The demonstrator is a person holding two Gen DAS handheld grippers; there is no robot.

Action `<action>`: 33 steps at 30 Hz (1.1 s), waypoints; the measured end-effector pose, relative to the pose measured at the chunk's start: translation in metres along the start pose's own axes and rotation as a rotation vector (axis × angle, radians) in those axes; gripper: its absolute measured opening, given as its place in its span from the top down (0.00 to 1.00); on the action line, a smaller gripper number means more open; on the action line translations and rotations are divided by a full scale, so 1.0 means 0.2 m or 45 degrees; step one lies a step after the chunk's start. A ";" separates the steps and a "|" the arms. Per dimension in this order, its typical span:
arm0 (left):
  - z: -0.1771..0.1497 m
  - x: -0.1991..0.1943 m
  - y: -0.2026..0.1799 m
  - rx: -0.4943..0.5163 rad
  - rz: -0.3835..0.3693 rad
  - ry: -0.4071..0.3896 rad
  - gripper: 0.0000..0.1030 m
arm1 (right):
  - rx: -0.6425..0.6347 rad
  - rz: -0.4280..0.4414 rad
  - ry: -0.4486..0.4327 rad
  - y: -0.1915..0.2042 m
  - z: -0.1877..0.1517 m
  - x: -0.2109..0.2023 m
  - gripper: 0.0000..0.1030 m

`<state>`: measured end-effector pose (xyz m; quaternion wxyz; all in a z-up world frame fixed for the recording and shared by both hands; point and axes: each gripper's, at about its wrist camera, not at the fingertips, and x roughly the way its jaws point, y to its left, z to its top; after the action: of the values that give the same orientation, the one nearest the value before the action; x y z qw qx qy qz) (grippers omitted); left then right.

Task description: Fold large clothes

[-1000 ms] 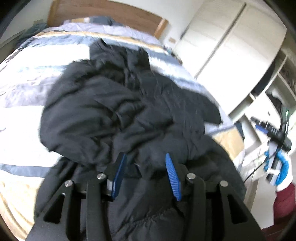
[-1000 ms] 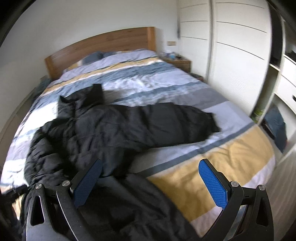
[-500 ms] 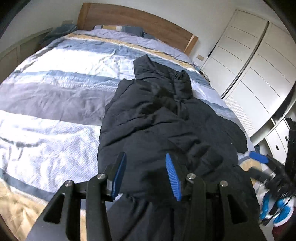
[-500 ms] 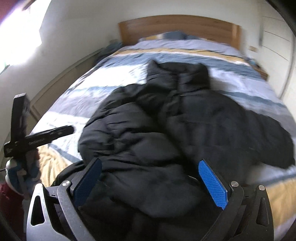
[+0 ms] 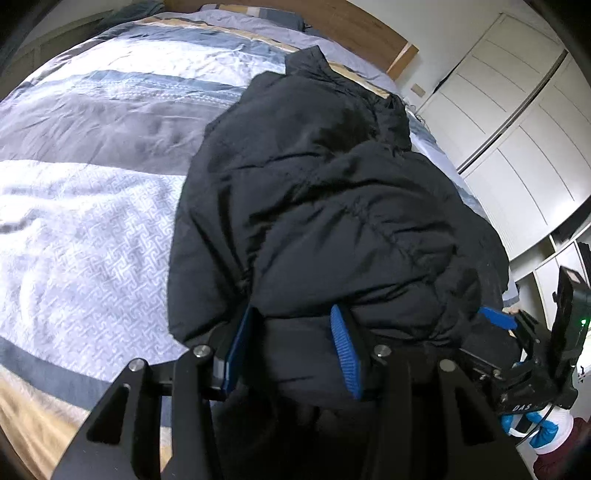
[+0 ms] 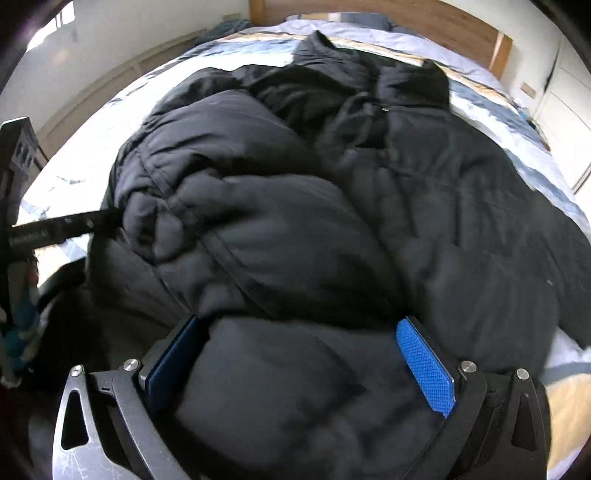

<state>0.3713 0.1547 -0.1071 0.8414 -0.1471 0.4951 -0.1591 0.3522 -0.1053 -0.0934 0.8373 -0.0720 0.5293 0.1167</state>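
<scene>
A black puffer jacket lies crumpled on the striped bed, its collar toward the headboard. My left gripper is shut on a thick fold of the jacket's near edge, its blue pads pressing the fabric from both sides. The same jacket fills the right wrist view, where my right gripper stands wide open, low over the near hem, with a bulge of fabric between its blue fingers. Each gripper shows at the edge of the other's view.
The striped bedspread lies bare to the left of the jacket. A wooden headboard stands at the far end, and white wardrobe doors along the right side. A person's gloved hand holds the right gripper.
Both grippers have dropped closer to the jacket. The right one swung from the bed's right side over to the jacket's near hem. The left kept its hold and carried its fold along.
</scene>
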 end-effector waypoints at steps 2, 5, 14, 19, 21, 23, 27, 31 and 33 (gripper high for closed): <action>0.00 -0.06 -0.01 0.006 0.007 -0.022 0.59 | 0.024 -0.036 0.007 -0.05 -0.04 -0.05 0.01; -0.01 -0.14 -0.03 0.001 -0.012 -0.068 0.59 | 0.047 -0.082 -0.015 -0.09 -0.06 -0.15 0.00; -0.09 -0.08 -0.20 0.008 0.119 0.063 0.59 | 0.064 -0.010 -0.003 -0.04 -0.10 -0.15 0.01; -0.15 -0.26 -0.17 -0.083 0.048 0.016 0.59 | 0.153 0.007 -0.021 -0.17 -0.19 -0.24 0.00; -0.17 -0.32 -0.17 -0.124 0.034 -0.020 0.59 | 0.169 0.002 -0.065 -0.21 -0.22 -0.32 0.00; -0.18 -0.39 -0.17 -0.162 0.027 -0.064 0.59 | 0.208 -0.010 -0.115 -0.30 -0.26 -0.41 0.00; -0.23 -0.50 -0.17 -0.172 0.041 -0.088 0.59 | 0.332 -0.049 -0.189 -0.53 -0.32 -0.53 0.00; -0.23 -0.50 -0.14 -0.212 0.050 -0.069 0.59 | 0.539 -0.124 -0.229 -0.89 -0.41 -0.59 0.00; -0.20 -0.49 -0.13 -0.241 0.076 -0.071 0.59 | 0.642 -0.169 -0.248 -1.07 -0.45 -0.59 0.00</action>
<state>0.2876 0.1670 -0.0388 0.8416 -0.2154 0.4884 -0.0823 0.2830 -0.3476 -0.0260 0.8815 0.1157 0.4528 -0.0677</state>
